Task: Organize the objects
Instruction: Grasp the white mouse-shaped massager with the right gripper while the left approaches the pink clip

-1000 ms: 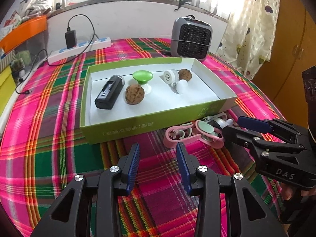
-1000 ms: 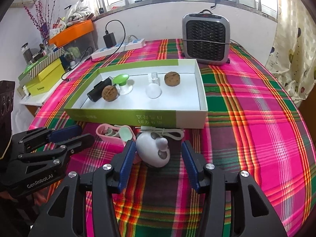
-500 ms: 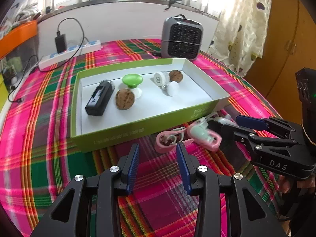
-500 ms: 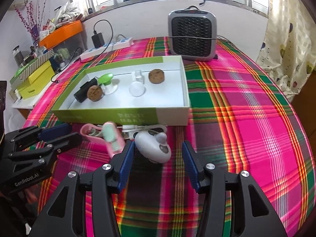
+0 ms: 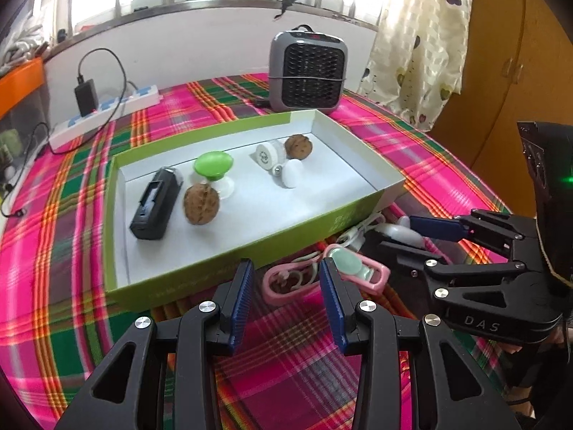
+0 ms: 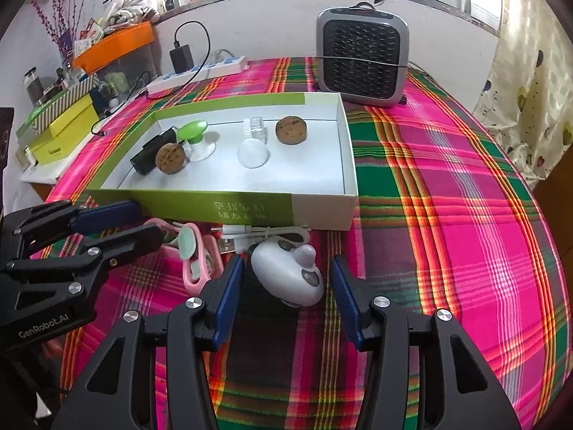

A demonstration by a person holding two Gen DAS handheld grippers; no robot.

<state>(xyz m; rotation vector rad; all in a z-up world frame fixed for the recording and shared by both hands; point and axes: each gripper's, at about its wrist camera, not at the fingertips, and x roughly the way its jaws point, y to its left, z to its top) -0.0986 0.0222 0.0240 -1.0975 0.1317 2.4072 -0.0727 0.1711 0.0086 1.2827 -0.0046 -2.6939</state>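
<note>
A home room, plaid tablecloth, small heater under a barred window, patterned curtain, wooden wardrobe

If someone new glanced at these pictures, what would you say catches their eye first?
Probably the loud pink-and-green plaid tablecloth, and on it the green-edged box holding walnuts and small items. Just in front of the box, a white mouse-shaped gadget sits between the right gripper's open fingers, beside a pink case.

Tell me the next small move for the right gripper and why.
Probably close the right gripper on the white egg-shaped gadget: it lies on the plaid cloth between the open jaws, outside the green-and-white cardboard box where other items already sit.
</note>
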